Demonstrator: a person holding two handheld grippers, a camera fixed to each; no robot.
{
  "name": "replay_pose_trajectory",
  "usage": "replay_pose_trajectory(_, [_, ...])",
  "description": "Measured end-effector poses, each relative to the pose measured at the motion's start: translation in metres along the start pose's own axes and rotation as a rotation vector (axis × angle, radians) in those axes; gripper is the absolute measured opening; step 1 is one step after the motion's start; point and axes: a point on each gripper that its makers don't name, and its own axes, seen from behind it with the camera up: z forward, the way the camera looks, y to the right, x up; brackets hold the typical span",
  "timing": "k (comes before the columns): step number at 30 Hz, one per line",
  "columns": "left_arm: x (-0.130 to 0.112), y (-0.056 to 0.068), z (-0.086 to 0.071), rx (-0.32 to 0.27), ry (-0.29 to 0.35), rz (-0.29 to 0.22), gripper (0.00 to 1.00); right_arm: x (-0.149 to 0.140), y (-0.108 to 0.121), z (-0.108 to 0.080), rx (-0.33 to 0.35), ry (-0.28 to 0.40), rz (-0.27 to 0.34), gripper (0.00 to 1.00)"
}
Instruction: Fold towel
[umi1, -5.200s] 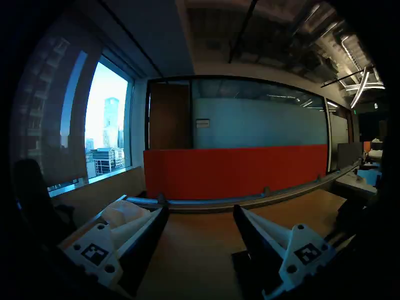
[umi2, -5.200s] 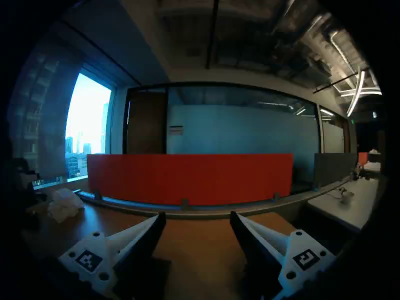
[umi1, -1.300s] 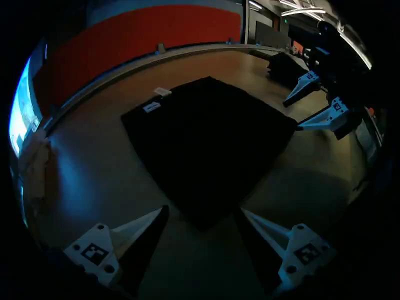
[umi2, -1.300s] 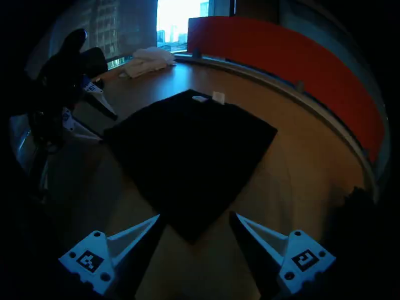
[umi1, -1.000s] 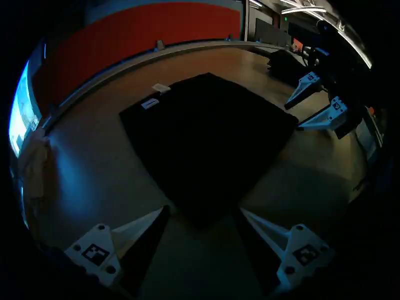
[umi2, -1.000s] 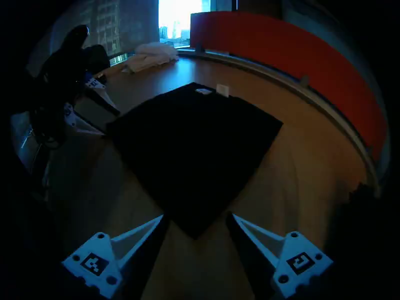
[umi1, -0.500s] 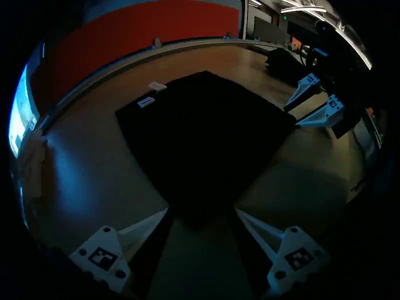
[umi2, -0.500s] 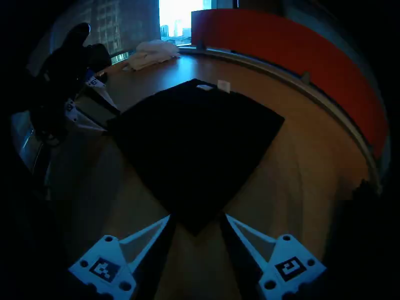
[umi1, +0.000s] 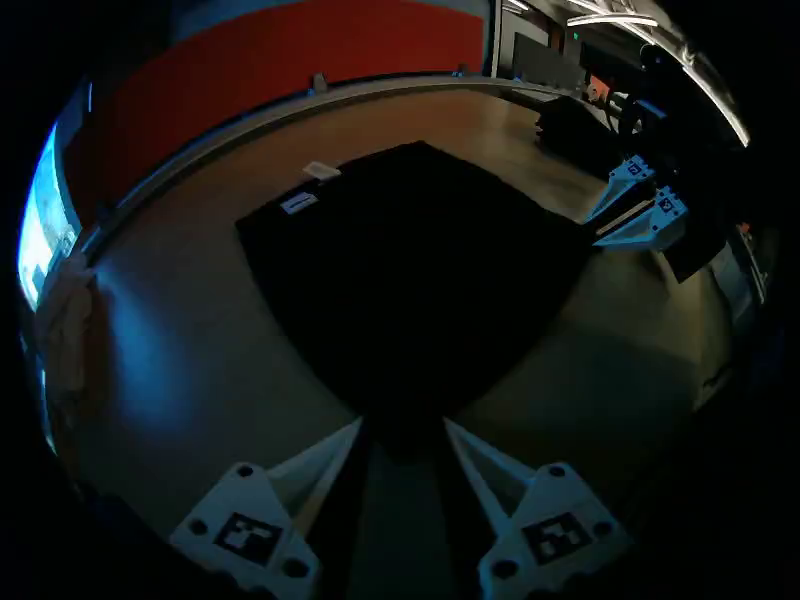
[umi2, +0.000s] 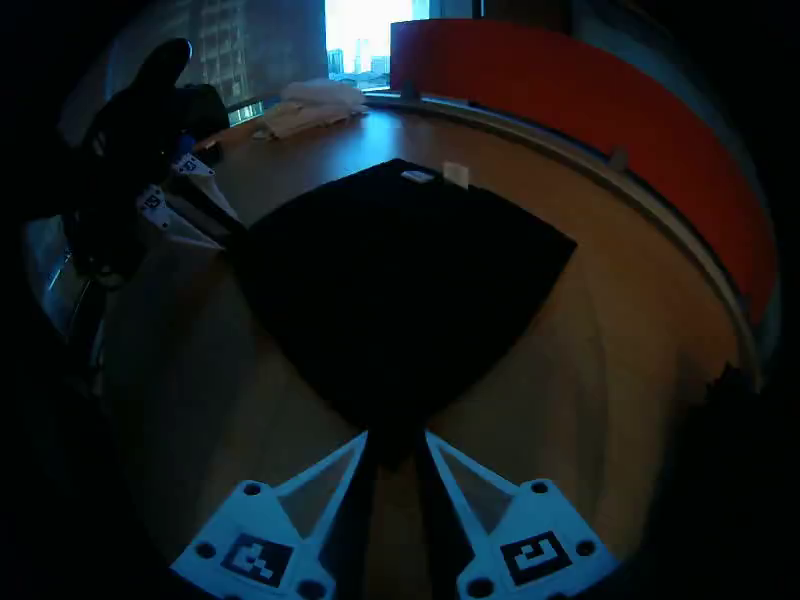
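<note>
Black towel (umi1: 410, 290), plain, too dark to show any weave. Spread out flat, unfolded, no lifted edges or obvious creases. Diamond-shaped as seen from either gripper. One corner lying between the fingers of the left gripper (umi1: 402, 438), the neighbouring corner between the fingers of the right gripper (umi2: 396, 445). Both pairs of fingers set close on either side of the cloth. Unclear whether actually pinching. Widens away from each gripper toward the far corners. Two small white tags (umi1: 300, 203) on the far edge, near the corner opposite the right gripper, up and to the left from the left gripper.
</note>
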Motion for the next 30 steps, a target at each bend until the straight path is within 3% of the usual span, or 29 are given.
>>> replay_pose_trajectory(3, [0.001, 0.000, 0.001, 0.006, -0.001, -0.001, 0.19, 0.000, -0.001, -0.001, 0.001, 0.001, 0.003, 0.19])
replay_pose_trajectory(5, [0.001, 0.001, 0.001, 0.009, -0.002, 0.000, 0.15, 0.000, -0.001, -0.002, 0.002, 0.005, 0.003, 0.17])
replay_pose_trajectory(15, [0.009, 0.002, -0.007, 0.030, 0.007, -0.023, 0.13, 0.013, 0.000, -0.009, -0.016, 0.041, 0.014, 0.16])
replay_pose_trajectory(23, [0.022, -0.001, -0.029, 0.043, 0.029, -0.066, 0.12, 0.033, -0.002, -0.028, -0.029, 0.087, 0.026, 0.16])
replay_pose_trajectory(30, [0.032, 0.003, -0.050, 0.047, 0.038, -0.071, 0.12, 0.053, -0.003, -0.049, -0.041, 0.131, 0.015, 0.15])
